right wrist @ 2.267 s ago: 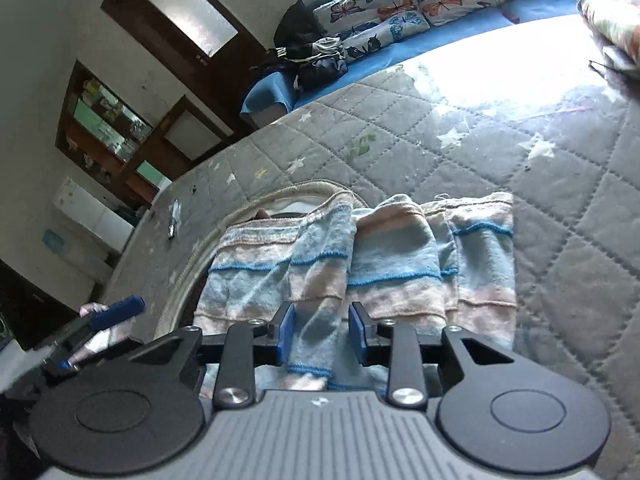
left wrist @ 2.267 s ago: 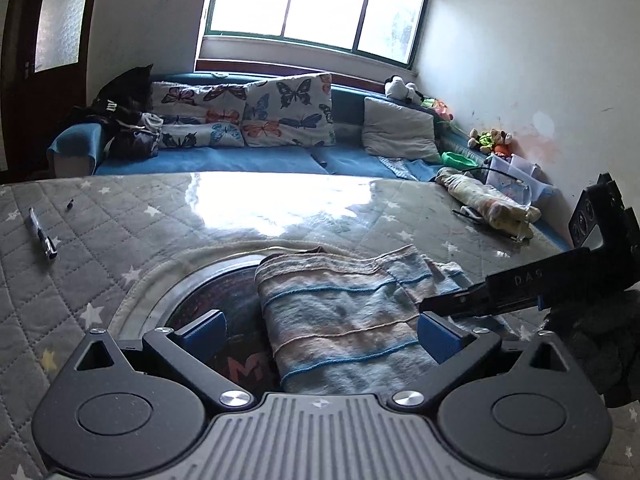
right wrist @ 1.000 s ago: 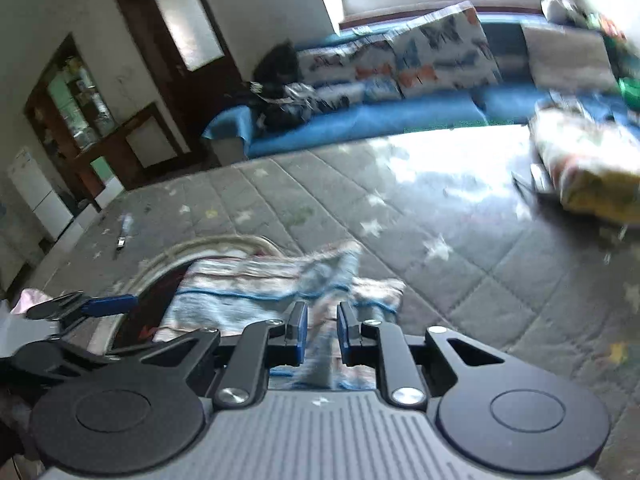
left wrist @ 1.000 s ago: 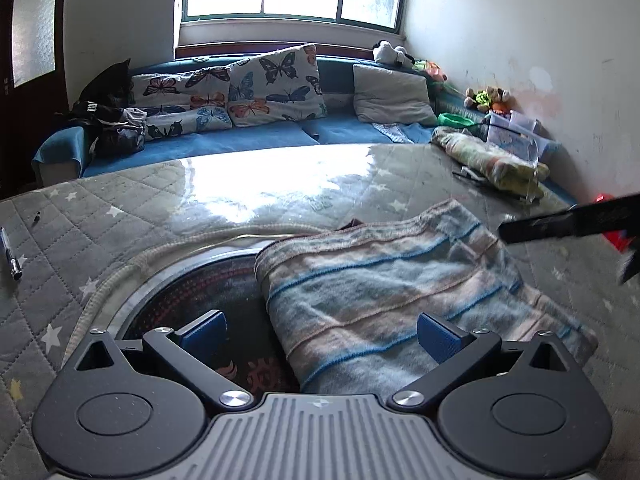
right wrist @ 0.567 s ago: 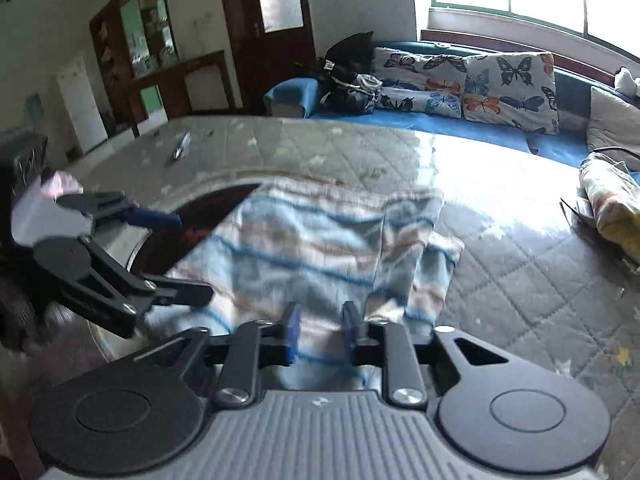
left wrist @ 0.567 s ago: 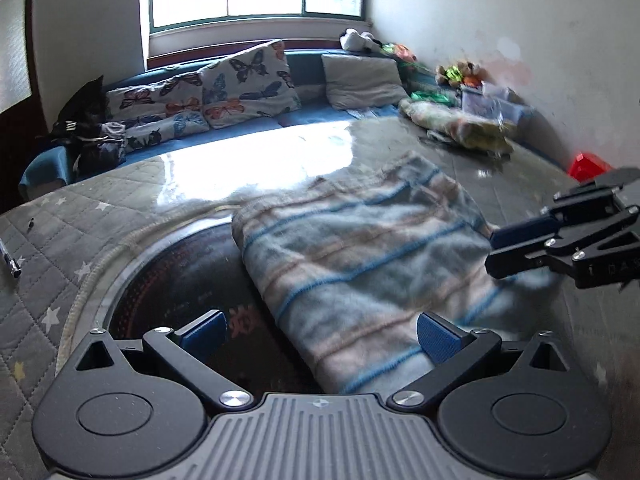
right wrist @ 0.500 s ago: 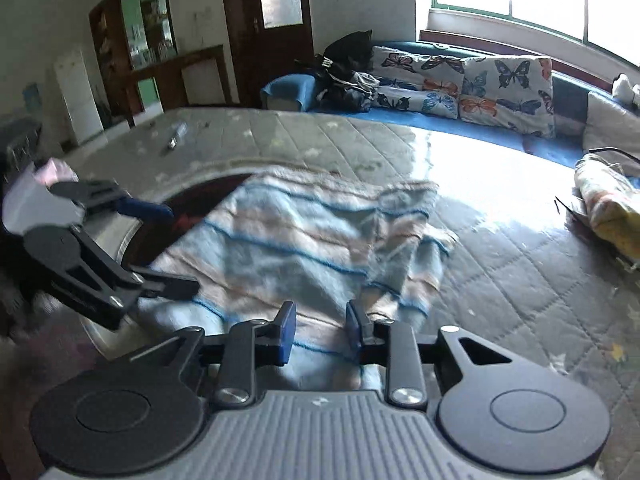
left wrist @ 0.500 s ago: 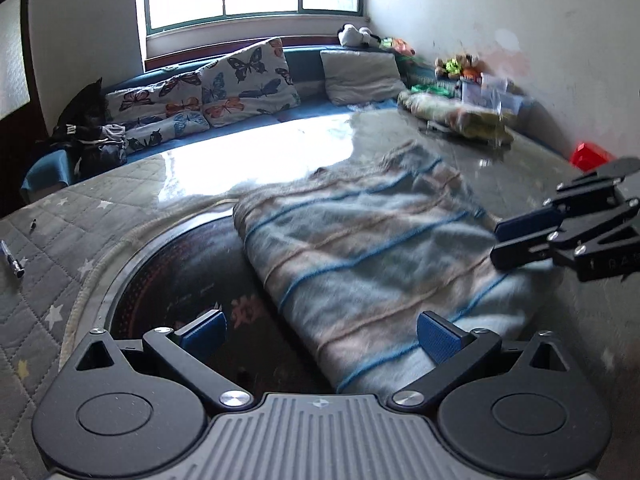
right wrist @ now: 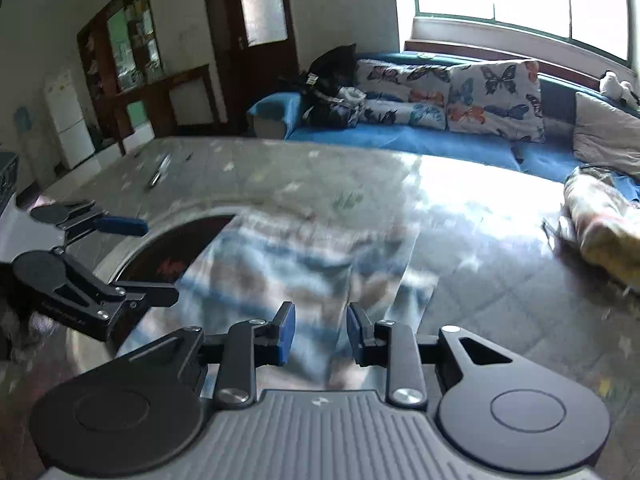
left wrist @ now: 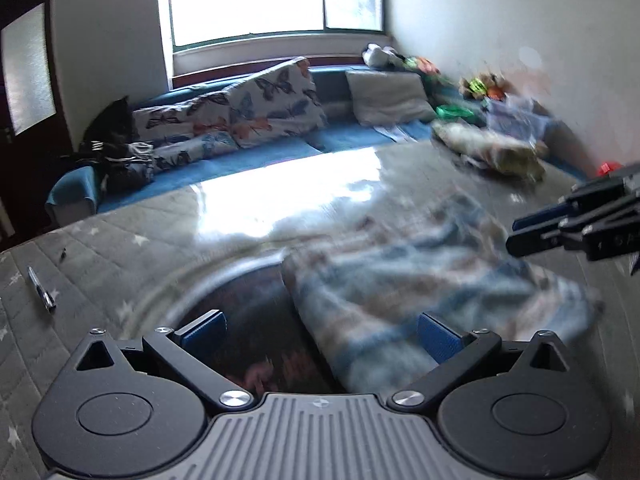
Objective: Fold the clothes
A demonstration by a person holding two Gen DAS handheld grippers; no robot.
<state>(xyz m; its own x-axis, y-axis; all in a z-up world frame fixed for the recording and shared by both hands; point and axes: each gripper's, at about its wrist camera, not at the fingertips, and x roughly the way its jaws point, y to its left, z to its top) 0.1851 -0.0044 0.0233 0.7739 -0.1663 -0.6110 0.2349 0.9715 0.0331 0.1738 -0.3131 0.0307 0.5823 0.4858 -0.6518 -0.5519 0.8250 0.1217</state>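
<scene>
While a striped blue and beige cloth (left wrist: 420, 292) lies folded on the grey quilted bed (left wrist: 120, 256), partly over a dark round mat (left wrist: 248, 320), the left gripper (left wrist: 320, 330) hovers above its near edge with jaws spread wide. The right gripper (right wrist: 318, 334), jaws slightly parted and grasping nothing, hangs over the cloth's other side.

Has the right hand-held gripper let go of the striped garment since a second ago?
Yes. The right hand-held gripper has opened, its jaws now apart above the striped garment lying on the quilted mat.
</scene>
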